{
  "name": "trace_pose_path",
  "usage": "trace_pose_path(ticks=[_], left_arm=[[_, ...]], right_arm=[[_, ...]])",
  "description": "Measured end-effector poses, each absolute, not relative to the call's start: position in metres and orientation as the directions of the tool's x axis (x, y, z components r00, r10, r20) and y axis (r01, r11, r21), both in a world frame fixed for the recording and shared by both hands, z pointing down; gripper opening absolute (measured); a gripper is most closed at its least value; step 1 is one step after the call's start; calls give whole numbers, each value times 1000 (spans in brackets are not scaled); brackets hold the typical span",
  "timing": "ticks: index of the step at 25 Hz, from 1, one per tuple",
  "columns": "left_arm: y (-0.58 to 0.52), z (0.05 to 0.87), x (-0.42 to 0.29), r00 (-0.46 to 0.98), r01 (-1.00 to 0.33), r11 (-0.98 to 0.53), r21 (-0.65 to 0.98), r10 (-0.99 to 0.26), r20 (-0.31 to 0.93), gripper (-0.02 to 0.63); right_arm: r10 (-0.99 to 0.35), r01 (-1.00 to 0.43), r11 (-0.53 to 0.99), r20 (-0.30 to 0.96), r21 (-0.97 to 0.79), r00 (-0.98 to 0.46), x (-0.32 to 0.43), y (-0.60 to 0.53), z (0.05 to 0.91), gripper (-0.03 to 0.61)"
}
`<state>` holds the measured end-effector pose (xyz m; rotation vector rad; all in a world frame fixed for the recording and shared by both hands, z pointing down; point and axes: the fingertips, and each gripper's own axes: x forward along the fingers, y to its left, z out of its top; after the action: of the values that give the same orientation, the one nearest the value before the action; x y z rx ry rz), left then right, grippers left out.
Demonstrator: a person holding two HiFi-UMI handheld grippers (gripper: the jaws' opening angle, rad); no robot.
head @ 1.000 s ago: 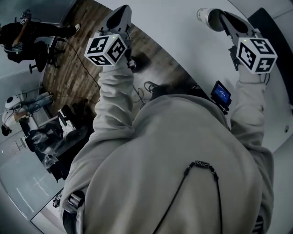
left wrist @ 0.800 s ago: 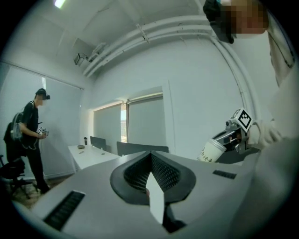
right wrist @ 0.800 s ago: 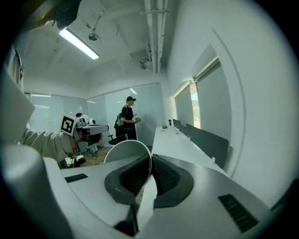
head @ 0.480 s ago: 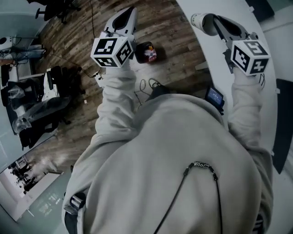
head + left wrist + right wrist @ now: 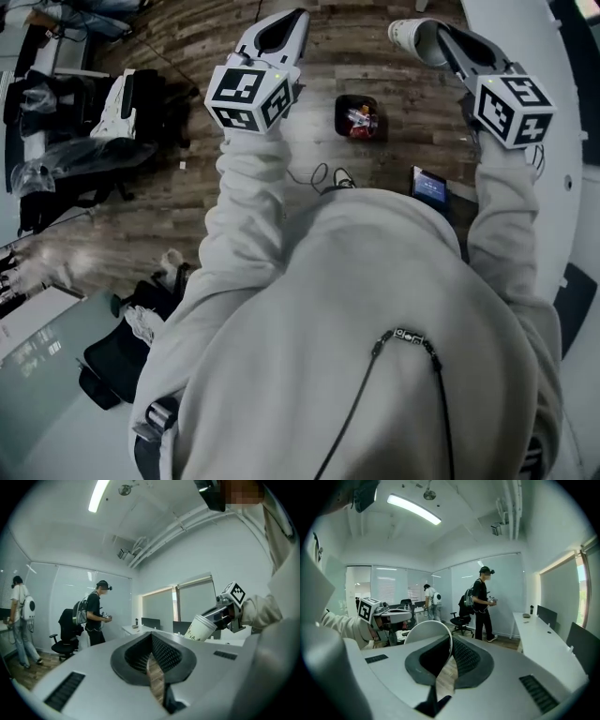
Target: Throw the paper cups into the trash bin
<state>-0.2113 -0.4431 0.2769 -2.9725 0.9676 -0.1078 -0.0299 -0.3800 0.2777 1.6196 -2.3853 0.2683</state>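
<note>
In the head view my right gripper [image 5: 429, 36] is held out in front of me, shut on the rim of a white paper cup [image 5: 407, 35] that lies sideways in its jaws. That cup [image 5: 426, 632] fills the left of the right gripper view, its wall pinched between the pads. The left gripper view shows the same cup [image 5: 201, 627] tilted in the right gripper [image 5: 220, 616]. My left gripper [image 5: 296, 15] is beside it, shut and empty. A black trash bin [image 5: 357, 117] with red litter stands on the wooden floor, below and between the two grippers.
A white desk [image 5: 530, 37] curves along the right. A small screen [image 5: 430, 186] and cables [image 5: 323, 175] lie on the floor near me. Chairs and bags [image 5: 117, 103] stand at the left. A person with a backpack [image 5: 482, 603] stands by an office chair [image 5: 461, 618].
I have turned: both grippers swung from over the white desk to over the wooden floor. The trash bin has come into view between them. The cup stays in the right gripper.
</note>
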Motion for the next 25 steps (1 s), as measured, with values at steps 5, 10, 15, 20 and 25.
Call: trace_pose_path(ticks=[5,10,15,20,25], left_arm=[[-457,276,-261,757,-650,-760,-26,-650,64,3],[-460,288,-278,734,-677,-736,6,-674,87,3],[-475,292,-260,728,-681,-732,-1,-678,100,3],[-473,287,-257,725,-688,-725,24,-686,62,3],[-478,308,-256,714,-700,-712,52,-696,82,3]], right_arm=[[-829,-877,480,325,-3,-455,-91,-420,278,41],[-790,-848,528,343,-42,-508,-106,-441,293,41],[-772,-837,546,361,-44,-523,-91,-459,301,40],[-757,-836,545,394,-58,-521,-79,-460,322,40],[-739,-828,553,407,-89,-537,-74,-462,345,41]])
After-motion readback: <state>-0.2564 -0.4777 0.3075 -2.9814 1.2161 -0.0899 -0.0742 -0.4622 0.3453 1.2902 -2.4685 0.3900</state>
